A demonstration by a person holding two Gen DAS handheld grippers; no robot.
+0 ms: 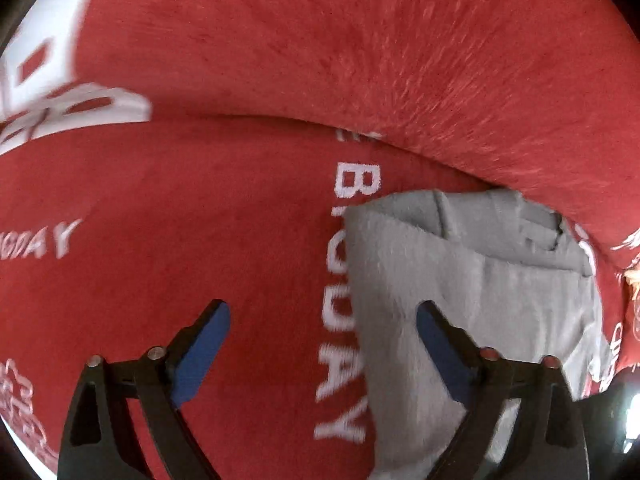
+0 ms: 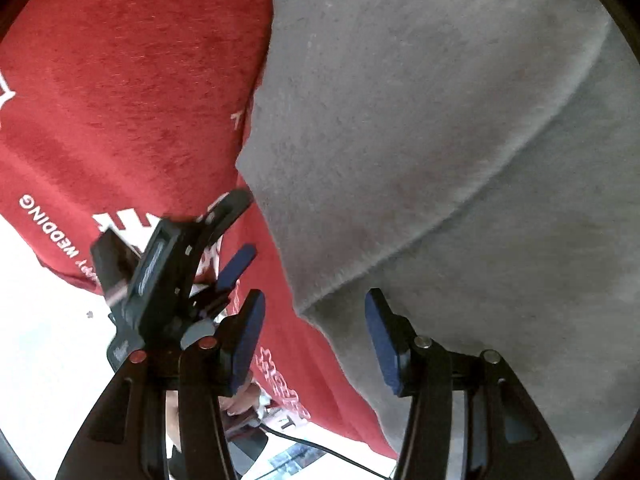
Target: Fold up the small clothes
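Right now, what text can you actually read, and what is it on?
"WEDDING": white print on the red cloth, right wrist view.
"DAY": end of a white line on that cloth, half under the grey garment, left wrist view.
"B": start of that line.
Other white print at the cloth's edges: too blurred to read.

Your left gripper [image 1: 322,322]: two black angular arms with cut-out slots, each ending in a flat blue pad; two round silver screw heads sit on each arm near the pad.

Your right gripper [image 2: 315,322]: same black build, blue pads, one red-tinted and one silver screw head on the left arm, two silver on the right.

Seen from your right wrist view, the left gripper's body is black with a curved bracket, a boxy housing, and a thin black cable [image 2: 320,446] below.
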